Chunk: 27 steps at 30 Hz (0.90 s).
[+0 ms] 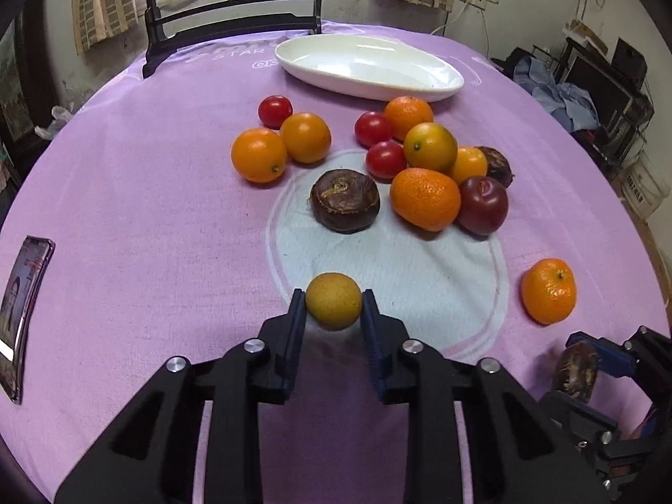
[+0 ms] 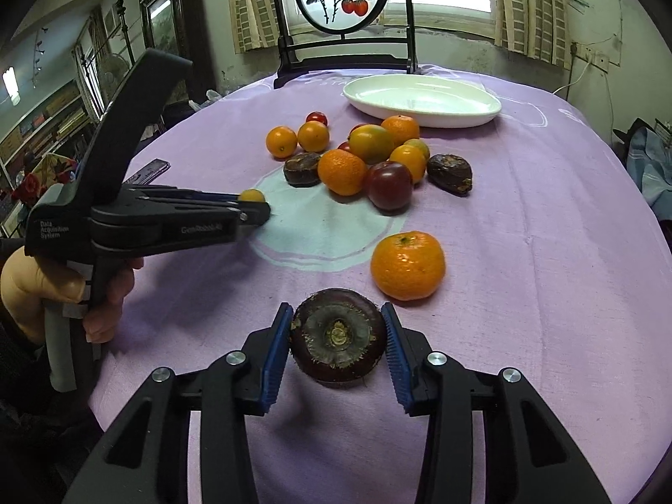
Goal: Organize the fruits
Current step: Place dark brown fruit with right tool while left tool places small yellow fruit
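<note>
Purple cloth [image 1: 147, 210] covers the round table, window behind. White dish [image 1: 369, 65] sits bare at the far side, fruit pile [image 1: 428, 159] just before it. Left gripper [image 1: 333, 306] pinches a small yellow fruit [image 1: 333, 300]; right gripper [image 2: 336, 338] clamps a dark water chestnut [image 2: 338, 336], its underside hidden.

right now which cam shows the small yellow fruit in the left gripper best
The left wrist view: the small yellow fruit sits large and unobstructed in the left gripper. The right wrist view shows it tiny, side-on, partly hidden by the fingers.
</note>
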Available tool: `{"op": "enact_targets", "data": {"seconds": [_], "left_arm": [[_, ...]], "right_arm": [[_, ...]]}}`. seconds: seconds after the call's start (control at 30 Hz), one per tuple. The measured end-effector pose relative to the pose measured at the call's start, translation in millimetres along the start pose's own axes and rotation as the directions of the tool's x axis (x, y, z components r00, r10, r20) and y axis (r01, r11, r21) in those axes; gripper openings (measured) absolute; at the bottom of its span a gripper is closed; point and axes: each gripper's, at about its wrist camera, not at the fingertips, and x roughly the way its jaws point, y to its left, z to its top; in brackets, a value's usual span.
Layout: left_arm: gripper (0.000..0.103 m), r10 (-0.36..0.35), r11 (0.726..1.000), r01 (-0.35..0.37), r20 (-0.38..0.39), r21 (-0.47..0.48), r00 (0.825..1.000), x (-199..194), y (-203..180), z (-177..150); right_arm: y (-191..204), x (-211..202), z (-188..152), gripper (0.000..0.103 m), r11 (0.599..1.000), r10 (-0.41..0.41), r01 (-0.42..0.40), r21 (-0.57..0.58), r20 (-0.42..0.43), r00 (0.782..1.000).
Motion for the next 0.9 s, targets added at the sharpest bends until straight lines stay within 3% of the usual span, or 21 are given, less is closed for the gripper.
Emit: {"op": "enact_targets", "data": {"seconds": [0.17,0.27,0.47,0.6,0.77,0.9], "left_arm": [[0.026,-0.042,0.999,0.042,-0.006,0.016,0.999,-9,-1,1],[0.026,-0.043,0.998,0.04,0.042,0.055,0.998,-25,-4,14],[0.026,-0.05,0.994,0.036,0.142,0.101,0.989,-43,-8,89],[0.026,0.026,0.996,-0.042,0.207,0.077,0.978,-21,-11,154],[0.026,0.038,0.999,-0.035,0.088,-0.031,0.995,63,5,222],[0.026,0.05,0.999,-0.049,0.051,-0.022,0.997,107,9,245]], "right_arm": [[-9,-7,10,0.043,1.0,0.011,-0.011,-0.006,0.022,1.0],[-18,-19,31,0.043,1.0,0.022,-0.021,-0.017,0.061,0.998],[-34,-29,104,0.043,0.99,-0.084,0.105,-0.099,0.189,0.978],[-55,15,165,0.043,0.974,-0.154,0.185,-0.128,0.219,0.963],[-107,104,221,0.043,0.974,-0.219,0.224,-0.035,0.112,0.969],[-132,152,245,0.043,0.974,-0.226,0.226,0.003,0.04,0.973]]}}
